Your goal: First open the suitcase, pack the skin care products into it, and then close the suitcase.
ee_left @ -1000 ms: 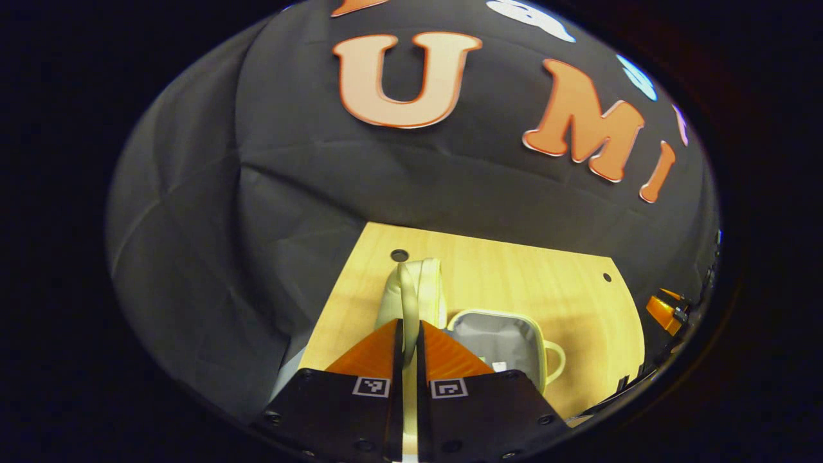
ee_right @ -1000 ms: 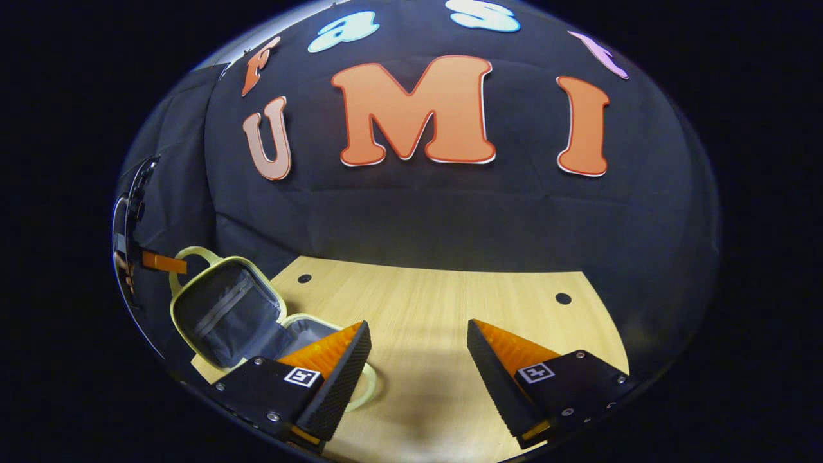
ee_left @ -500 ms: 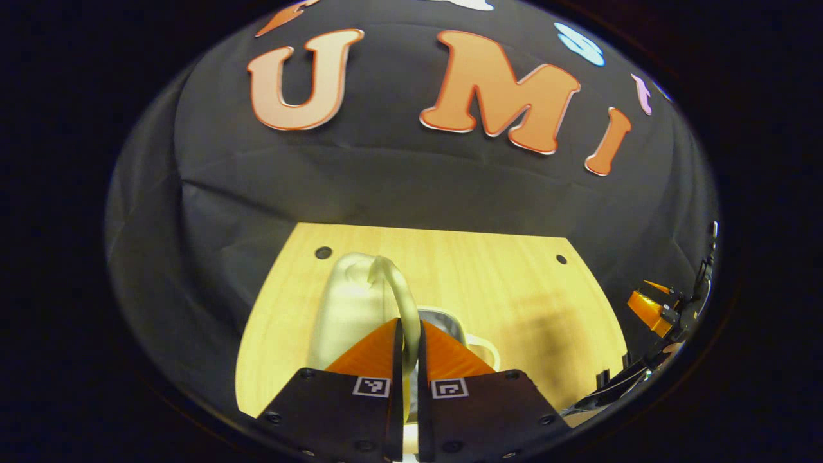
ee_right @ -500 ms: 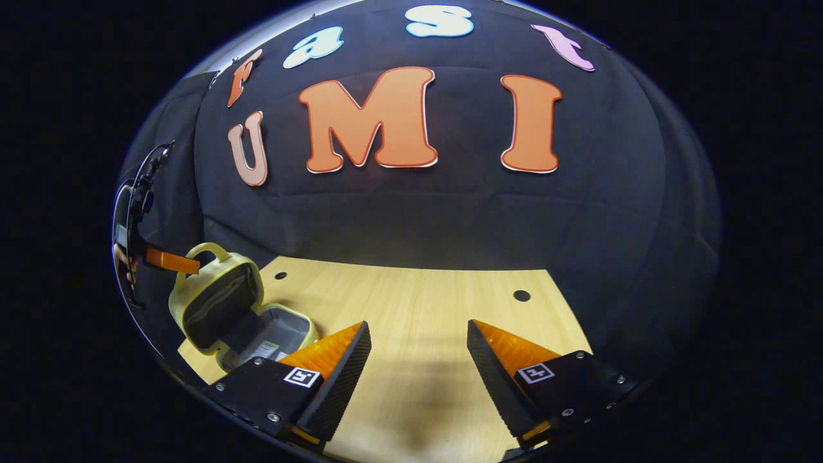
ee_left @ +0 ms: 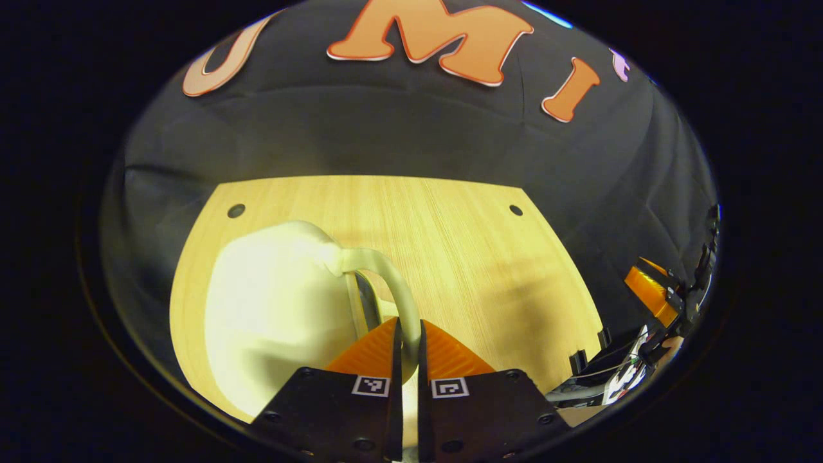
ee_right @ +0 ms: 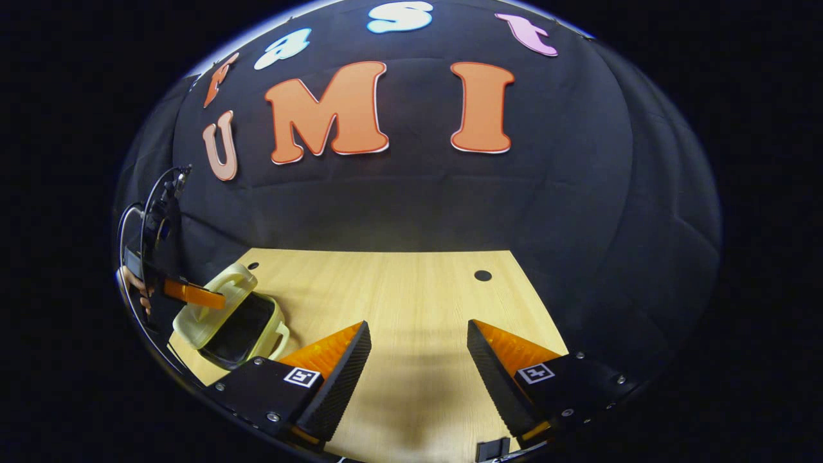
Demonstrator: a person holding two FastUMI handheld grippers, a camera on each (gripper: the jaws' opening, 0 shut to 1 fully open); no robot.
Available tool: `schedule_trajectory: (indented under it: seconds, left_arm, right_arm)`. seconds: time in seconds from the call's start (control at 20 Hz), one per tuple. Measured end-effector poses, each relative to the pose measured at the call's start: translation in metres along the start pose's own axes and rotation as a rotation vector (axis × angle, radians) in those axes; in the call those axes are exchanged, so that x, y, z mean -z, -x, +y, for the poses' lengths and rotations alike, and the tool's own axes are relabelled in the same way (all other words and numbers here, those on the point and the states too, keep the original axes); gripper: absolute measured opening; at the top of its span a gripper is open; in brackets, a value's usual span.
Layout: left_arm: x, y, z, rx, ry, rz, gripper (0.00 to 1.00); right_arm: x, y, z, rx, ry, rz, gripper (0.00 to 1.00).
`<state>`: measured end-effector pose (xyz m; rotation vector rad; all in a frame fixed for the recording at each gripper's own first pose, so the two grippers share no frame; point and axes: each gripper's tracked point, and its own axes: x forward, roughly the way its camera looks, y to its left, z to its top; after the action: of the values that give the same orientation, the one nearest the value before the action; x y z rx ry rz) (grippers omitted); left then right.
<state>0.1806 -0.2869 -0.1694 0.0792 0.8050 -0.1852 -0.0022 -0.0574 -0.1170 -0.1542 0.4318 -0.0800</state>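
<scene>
The small pale yellow suitcase (ee_right: pixel 226 315) lies at the table's left side in the right gripper view, its lid (ee_left: pixel 276 308) tilted low over the base with a dark gap left between them. My left gripper (ee_left: pixel 406 344) is shut on the lid's loop handle (ee_left: pixel 386 276), which runs up from between its orange fingers. That same gripper shows as an orange finger (ee_right: pixel 193 294) on the lid in the right gripper view. My right gripper (ee_right: pixel 418 354) hangs open above the bare wooden table (ee_right: pixel 411 296), to the right of the suitcase, holding nothing.
Two round holes (ee_right: pixel 482 275) sit near the table's far edge. The black cloth wall rises right behind the table. The other gripper and the hand holding it (ee_left: pixel 656 302) show at the right edge of the left gripper view.
The left gripper has swung the lid down from upright to nearly flat over the base. The right gripper has drifted slightly right and stayed open.
</scene>
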Motion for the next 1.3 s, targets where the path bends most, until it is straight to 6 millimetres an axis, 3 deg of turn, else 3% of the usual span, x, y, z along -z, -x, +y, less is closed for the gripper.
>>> schedule_trajectory:
  seconds: [0.5, 0.7, 0.9, 1.1, 1.25, 1.3]
  left_arm:
    - [0.049, -0.065, -0.019, -0.003, -0.022, 0.109, 0.10]
    - [0.057, -0.073, -0.019, -0.027, -0.051, 0.119, 0.10]
    - [0.049, -0.069, -0.020, -0.067, -0.096, 0.098, 0.10]
    - [0.038, -0.062, -0.029, -0.061, -0.035, 0.025, 0.41]
    - [0.023, -0.041, -0.032, -0.068, -0.040, -0.047, 1.00]
    - [0.013, -0.033, -0.031, -0.078, -0.046, -0.088, 1.00]
  right_arm:
    - [0.028, -0.004, -0.028, 0.040, -0.013, 0.071, 0.96]
    - [0.030, -0.006, -0.023, 0.024, -0.004, 0.079, 0.96]
    - [0.026, -0.009, -0.012, -0.006, -0.012, 0.074, 0.96]
    - [0.016, -0.010, 0.007, -0.030, -0.020, 0.058, 0.96]
    - [0.008, -0.007, 0.018, -0.035, -0.017, 0.036, 0.96]
    - [0.005, -0.005, 0.021, -0.036, -0.020, 0.026, 0.96]
